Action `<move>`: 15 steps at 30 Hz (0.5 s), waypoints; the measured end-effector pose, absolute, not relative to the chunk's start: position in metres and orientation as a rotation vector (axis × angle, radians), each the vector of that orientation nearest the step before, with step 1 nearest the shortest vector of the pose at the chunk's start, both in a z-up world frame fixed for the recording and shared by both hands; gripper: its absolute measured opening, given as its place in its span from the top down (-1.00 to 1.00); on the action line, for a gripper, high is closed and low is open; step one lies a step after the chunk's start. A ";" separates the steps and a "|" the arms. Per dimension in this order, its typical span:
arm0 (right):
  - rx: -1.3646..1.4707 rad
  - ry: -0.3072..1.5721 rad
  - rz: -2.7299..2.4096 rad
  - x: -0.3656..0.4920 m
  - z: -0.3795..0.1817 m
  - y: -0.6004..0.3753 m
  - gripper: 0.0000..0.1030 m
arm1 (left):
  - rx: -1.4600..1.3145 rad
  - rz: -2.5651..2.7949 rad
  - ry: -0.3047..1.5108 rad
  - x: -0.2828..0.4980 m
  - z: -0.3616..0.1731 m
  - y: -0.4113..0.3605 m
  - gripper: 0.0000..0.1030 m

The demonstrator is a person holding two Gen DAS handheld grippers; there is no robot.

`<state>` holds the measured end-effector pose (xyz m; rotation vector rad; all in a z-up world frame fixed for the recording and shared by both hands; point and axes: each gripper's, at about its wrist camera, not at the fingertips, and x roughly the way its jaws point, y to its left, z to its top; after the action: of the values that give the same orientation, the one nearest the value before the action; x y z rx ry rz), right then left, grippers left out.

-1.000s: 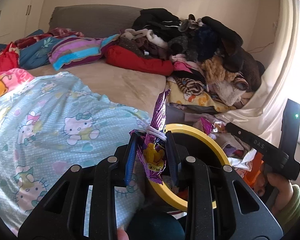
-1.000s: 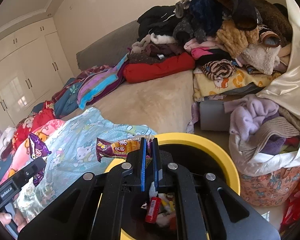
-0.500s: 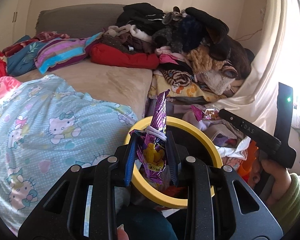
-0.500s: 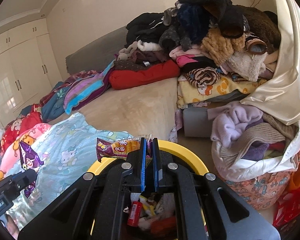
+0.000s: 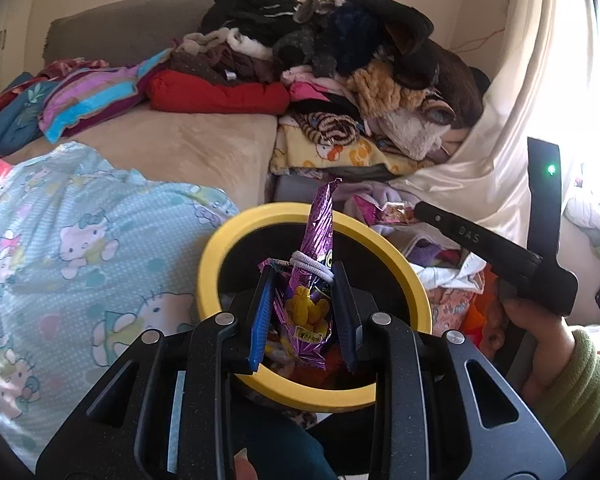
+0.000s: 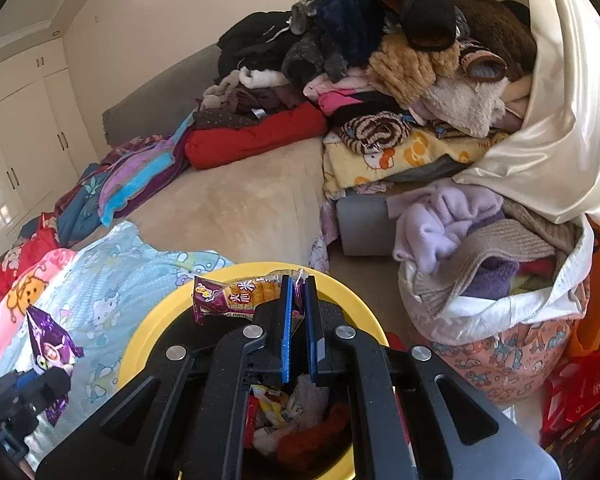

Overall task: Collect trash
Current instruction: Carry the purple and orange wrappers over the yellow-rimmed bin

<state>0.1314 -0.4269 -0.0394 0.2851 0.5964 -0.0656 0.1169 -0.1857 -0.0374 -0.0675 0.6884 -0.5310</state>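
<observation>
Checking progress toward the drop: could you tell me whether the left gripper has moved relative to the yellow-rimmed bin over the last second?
Yes. The left gripper has come over the bin's yellow rim.

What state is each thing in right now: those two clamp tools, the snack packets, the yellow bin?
left gripper: jaws shut on the purple snack bag
purple snack bag: upright, tied with a white band, held above the bin
right gripper: jaws shut on the maroon wrapper
maroon wrapper: lying sideways, held over the bin's rim
yellow-rimmed bin: open, with trash inside
</observation>
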 end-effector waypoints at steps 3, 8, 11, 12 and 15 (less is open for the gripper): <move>0.288 0.610 -0.073 0.133 -0.045 -0.429 0.88 | -0.063 -0.546 0.704 0.118 -0.043 -0.194 0.57; 0.294 0.637 -0.075 0.136 -0.054 -0.431 0.88 | -0.057 -0.567 0.742 0.123 -0.055 -0.203 0.57; 0.295 0.652 -0.067 0.138 -0.059 -0.432 0.88 | -0.057 -0.574 0.758 0.128 -0.061 -0.206 0.58; 0.295 0.658 -0.066 0.139 -0.061 -0.432 0.88 | -0.059 -0.577 0.764 0.129 -0.063 -0.207 0.57; 0.300 0.670 -0.056 0.141 -0.064 -0.432 0.87 | -0.062 -0.585 0.786 0.135 -0.069 -0.211 0.57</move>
<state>0.1405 -0.4316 -0.0643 0.2998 0.6699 -0.0558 0.1347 -0.2111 -0.0691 -0.0624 0.7861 -0.5846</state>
